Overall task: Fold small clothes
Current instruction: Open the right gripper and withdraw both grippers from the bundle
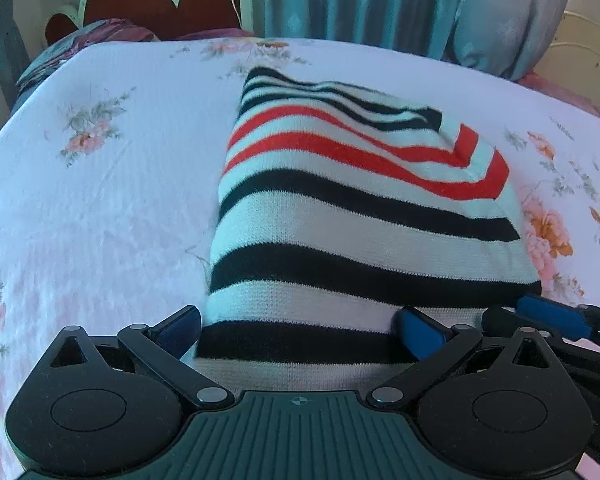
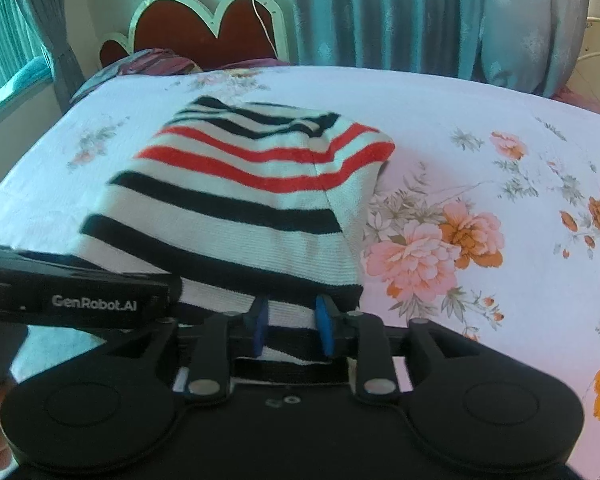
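1 folded striped sweater point(image 1: 352, 216) lies on the floral bedsheet point(image 1: 100, 184). 2 grippers sit at its near edge: the left gripper point(image 1: 300, 330) spread wide around the hem, the right gripper point(image 2: 292, 326) narrow, hem between its pads, grip unclear. Curtains point(image 2: 400, 12) hang behind.

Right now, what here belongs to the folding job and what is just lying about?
Job: striped knit garment, left claw, right claw, floral bedsheet it lies on.
Lying about: dark crumpled cloth by the headboard, blue curtain.

Folded sweater point(image 1: 352, 216) lies on the bed point(image 1: 100, 200), headboard point(image 1: 160, 0) behind.
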A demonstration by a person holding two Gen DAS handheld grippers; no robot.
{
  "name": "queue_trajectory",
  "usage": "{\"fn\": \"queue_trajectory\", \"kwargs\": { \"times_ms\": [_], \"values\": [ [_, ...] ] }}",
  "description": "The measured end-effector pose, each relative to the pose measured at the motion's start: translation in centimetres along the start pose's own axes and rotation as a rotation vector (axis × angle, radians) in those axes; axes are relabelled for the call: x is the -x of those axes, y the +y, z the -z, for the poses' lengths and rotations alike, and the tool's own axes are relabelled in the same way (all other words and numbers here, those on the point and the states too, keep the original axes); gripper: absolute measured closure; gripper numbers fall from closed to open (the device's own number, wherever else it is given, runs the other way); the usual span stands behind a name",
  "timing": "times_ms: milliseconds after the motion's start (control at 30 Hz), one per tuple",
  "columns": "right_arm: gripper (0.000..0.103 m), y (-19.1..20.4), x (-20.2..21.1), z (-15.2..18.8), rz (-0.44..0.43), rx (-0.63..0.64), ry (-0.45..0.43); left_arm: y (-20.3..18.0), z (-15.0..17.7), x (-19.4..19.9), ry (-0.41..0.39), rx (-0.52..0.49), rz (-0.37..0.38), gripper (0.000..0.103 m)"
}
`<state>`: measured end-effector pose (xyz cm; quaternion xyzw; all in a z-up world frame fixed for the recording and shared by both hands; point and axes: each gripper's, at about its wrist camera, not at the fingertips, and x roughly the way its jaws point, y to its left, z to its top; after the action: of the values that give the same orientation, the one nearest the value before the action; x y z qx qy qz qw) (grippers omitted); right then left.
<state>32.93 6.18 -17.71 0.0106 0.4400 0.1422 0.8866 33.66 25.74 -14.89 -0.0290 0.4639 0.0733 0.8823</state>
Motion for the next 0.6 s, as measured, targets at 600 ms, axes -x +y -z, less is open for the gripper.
{"fn": "queue_trajectory", "kwargs": {
  "times_ms": [600],
  "values": [
    [0.035,0.8,16.6,4.0,-0.086,0.076,-0.136,-1.0,7.1,18.6,-0.173,-0.068,-0.034,0.0]
  ]
}}
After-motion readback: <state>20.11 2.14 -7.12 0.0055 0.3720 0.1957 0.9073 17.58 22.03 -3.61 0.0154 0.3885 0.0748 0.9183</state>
